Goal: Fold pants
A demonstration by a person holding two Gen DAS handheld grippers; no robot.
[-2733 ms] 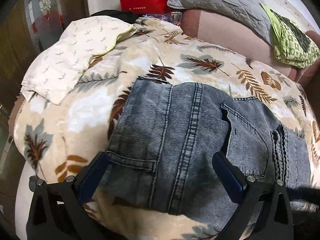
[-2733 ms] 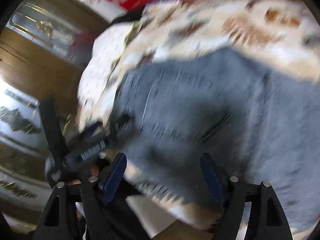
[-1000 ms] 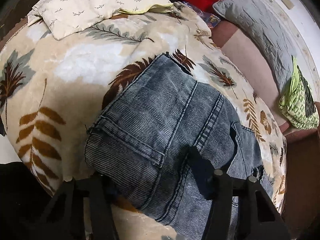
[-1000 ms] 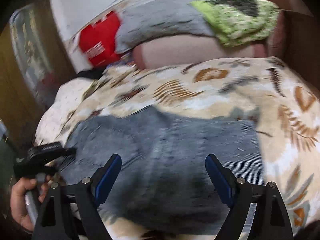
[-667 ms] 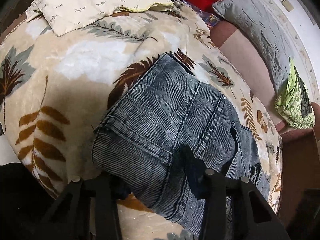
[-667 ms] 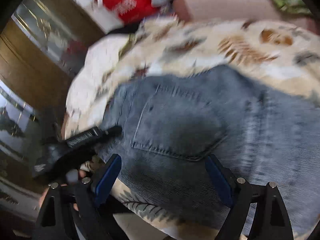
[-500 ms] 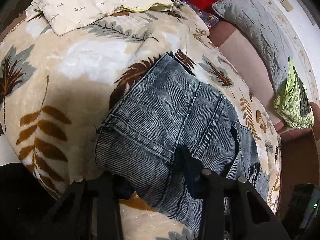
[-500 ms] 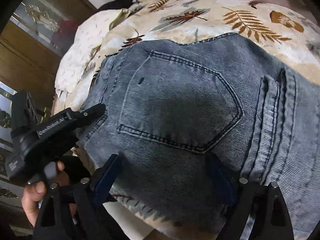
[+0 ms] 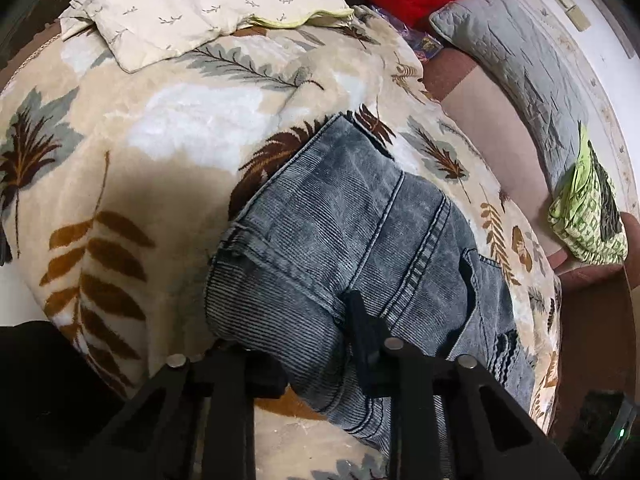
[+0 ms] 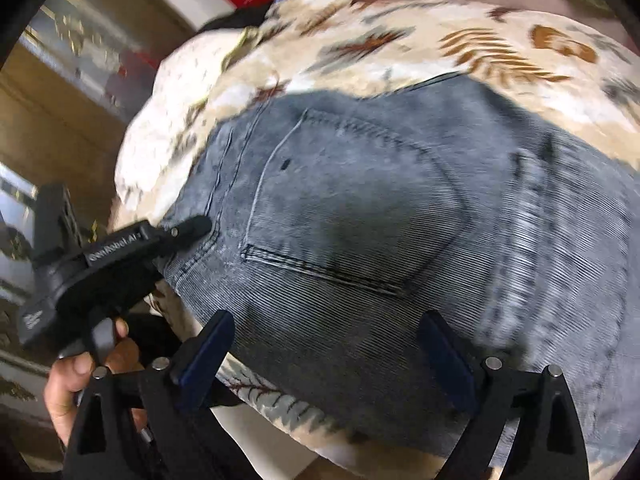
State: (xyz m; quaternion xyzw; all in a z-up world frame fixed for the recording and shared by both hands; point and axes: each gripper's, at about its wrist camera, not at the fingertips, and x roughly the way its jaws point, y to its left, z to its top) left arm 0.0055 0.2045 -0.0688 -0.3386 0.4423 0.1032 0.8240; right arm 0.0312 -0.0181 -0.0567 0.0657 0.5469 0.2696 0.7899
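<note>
Closing on my left side, the left gripper (image 9: 316, 344) has its jaws narrowing around the near-left corner of the pants (image 9: 360, 248), with a thick roll of denim already between them and the pads seeming to press on it. My right gripper (image 10: 324, 354) has its jaws spread wide and easing wider; the near edge of the pants lies between its blue pads (image 10: 208, 346), but nothing is pinched there. The pants lie on the leaf-print blanket (image 9: 168, 152) that covers the bed, close to its near edge, and in the right wrist view my left hand (image 10: 80, 380) shows just off the cloth's left end. I judge the fold well along: the denim is already stacked into a compact, thick bundle, back pocket (image 10: 348, 200) facing up, and what remains looks like one more fold, or squaring it up. In the left wrist view the bundle's long axis runs from the near left toward the far right, across in front of me, with the waistband end at my right. Whether the legs lie neatly underneath, I cannot tell.
</note>
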